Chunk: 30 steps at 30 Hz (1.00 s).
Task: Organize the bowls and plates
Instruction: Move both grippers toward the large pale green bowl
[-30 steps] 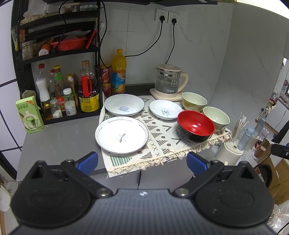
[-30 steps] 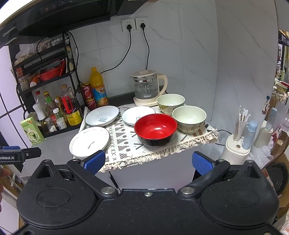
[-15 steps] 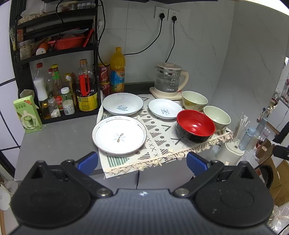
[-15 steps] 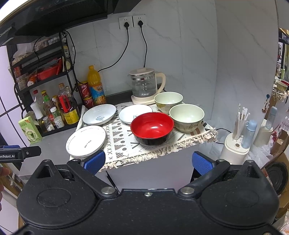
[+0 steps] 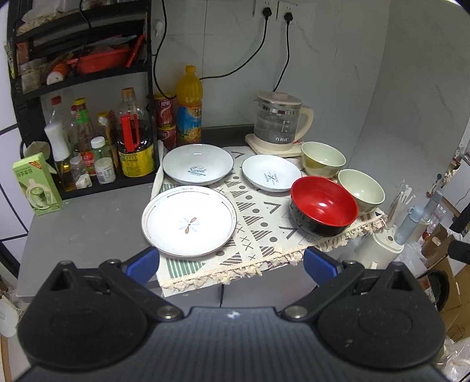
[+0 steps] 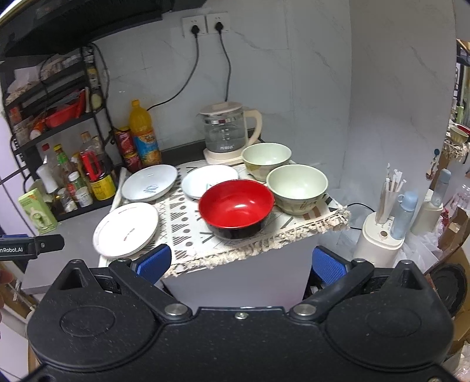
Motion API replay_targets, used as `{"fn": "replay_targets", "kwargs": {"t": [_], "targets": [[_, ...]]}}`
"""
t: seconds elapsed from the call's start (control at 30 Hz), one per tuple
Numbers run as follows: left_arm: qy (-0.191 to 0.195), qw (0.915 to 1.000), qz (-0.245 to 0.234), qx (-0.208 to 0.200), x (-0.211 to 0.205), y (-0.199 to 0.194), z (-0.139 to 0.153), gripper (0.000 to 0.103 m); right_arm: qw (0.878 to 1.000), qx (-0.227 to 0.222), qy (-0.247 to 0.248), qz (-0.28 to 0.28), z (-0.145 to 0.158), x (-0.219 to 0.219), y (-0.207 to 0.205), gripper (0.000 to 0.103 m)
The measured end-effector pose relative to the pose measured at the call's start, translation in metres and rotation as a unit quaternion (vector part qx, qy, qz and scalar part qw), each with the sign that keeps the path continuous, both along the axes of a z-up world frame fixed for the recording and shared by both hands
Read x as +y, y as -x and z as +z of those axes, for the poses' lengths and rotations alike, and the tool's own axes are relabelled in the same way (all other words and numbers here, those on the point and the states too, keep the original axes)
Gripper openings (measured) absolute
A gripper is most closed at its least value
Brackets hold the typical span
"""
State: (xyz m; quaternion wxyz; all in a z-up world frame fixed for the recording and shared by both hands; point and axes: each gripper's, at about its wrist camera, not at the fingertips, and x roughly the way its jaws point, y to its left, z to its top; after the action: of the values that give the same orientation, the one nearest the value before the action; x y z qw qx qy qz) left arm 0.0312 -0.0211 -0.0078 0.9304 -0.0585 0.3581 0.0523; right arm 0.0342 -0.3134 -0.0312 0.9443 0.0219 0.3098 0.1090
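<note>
Kitchen counter, patterned mat [image 5: 264,232] spread to hold dishes. 3 plates at left: flower plate [image 5: 189,224] nearest, 2 smaller plates [image 5: 198,168] behind. 3 bowls at right: red bowl [image 6: 236,207] in front, 2 pale green bowls [image 6: 296,186] behind, kettle [image 6: 226,132] beyond. Nothing stacked yet. Left gripper [image 5: 232,261] and right gripper [image 6: 241,260] both spread wide, empty, hovering short of counter edge, likely lining up 1st pick.

A glass kettle [image 5: 277,123] was stood on its base at the back of the grey bench [image 5: 82,232], plugged into wall sockets [image 5: 276,8]. An orange bottle [image 5: 189,105] and two red cans [image 5: 164,119] were set beside a black rack [image 5: 85,76] crowded with sauce bottles. A green carton [image 5: 36,183] was placed at the left.
</note>
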Motion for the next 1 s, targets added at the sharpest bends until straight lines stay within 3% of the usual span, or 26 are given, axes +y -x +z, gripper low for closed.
{"fn": "replay_targets", "kwargs": {"t": [0.3,0.77,1.0], "targets": [[-0.002,0.9999,-0.001,0.013,0.003,-0.056,-0.008,0.103,1.0,0.008,0.007,-0.015,-0.008,-0.003,-0.049,0.103],[0.016,0.9994,-0.016,0.028,0.001,-0.154,-0.027,0.103,1.0,0.021,-0.019,0.008,-0.017,-0.002,-0.136,0.103],[0.012,0.998,-0.046,0.041,-0.009,-0.205,-0.03,0.102,0.999,0.026,-0.035,-0.01,-0.023,-0.007,-0.172,0.103]]}}
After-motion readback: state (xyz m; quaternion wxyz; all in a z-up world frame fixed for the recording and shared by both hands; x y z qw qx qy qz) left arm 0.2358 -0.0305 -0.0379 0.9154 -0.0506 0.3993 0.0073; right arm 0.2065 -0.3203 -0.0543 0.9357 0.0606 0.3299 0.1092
